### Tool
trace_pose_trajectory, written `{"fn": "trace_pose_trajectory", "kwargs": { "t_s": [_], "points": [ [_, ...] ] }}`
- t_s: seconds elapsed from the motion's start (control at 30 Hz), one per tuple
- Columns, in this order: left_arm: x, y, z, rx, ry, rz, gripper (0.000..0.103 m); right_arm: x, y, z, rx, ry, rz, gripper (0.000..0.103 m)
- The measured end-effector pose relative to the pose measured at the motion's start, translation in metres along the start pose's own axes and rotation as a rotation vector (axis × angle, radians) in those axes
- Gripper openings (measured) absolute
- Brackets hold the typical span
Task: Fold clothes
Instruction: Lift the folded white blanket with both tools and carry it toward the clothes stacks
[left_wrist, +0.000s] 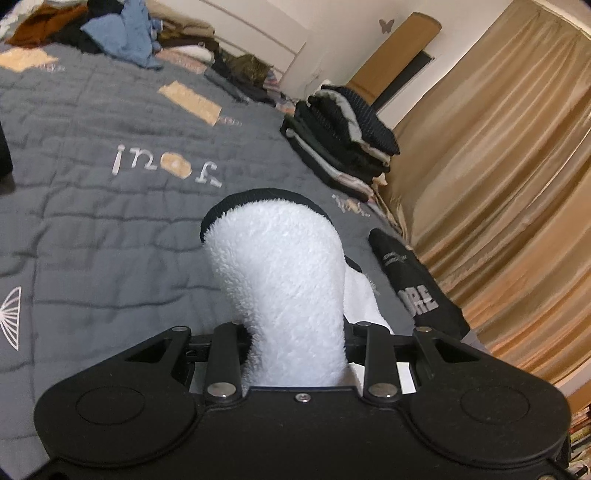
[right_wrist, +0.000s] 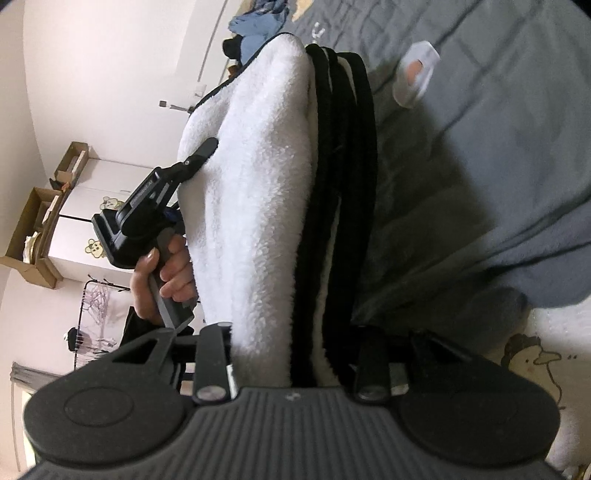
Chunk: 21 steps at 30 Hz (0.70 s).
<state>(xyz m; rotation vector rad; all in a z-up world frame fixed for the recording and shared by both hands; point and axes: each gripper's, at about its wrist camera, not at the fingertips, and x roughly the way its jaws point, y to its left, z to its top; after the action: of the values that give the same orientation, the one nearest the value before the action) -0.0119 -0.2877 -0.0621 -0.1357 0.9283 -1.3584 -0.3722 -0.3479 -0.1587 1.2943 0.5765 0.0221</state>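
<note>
A white fleece garment (left_wrist: 280, 266) with black trim rises in a thick fold out of my left gripper (left_wrist: 295, 347), which is shut on it; the fabric hides the fingertips. It hangs above the grey quilt (left_wrist: 110, 221). In the right wrist view the same garment (right_wrist: 258, 184) runs up from my right gripper (right_wrist: 295, 350), shut on its white pile and black layers (right_wrist: 340, 184). A hand (right_wrist: 162, 273) holds the left gripper (right_wrist: 199, 155) at the fleece's left side, one finger pressed into the pile.
A black garment with white lettering (left_wrist: 417, 288) lies at the bed's right edge. Behind it stands a stack of folded dark clothes (left_wrist: 343, 136), with a loose pile (left_wrist: 122, 33) at the far end. Gold curtains (left_wrist: 498, 166) hang on the right. A white wardrobe (right_wrist: 92, 203) carries cardboard boxes.
</note>
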Motion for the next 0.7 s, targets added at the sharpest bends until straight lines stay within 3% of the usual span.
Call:
{"fn": "trace_pose_trajectory", "kwargs": {
  "t_s": [0.33,0.7],
  "points": [
    [-0.028,-0.054,0.008,0.037,-0.091,0.026,0.03,-0.045,0.009,0.015,-0.076,0.011,0.03,0.035],
    [-0.034,-0.106,-0.002,0.032,-0.172,0.065,0.03,-0.086,0.015,0.031,-0.152,0.054,0.032,0.035]
  ]
}}
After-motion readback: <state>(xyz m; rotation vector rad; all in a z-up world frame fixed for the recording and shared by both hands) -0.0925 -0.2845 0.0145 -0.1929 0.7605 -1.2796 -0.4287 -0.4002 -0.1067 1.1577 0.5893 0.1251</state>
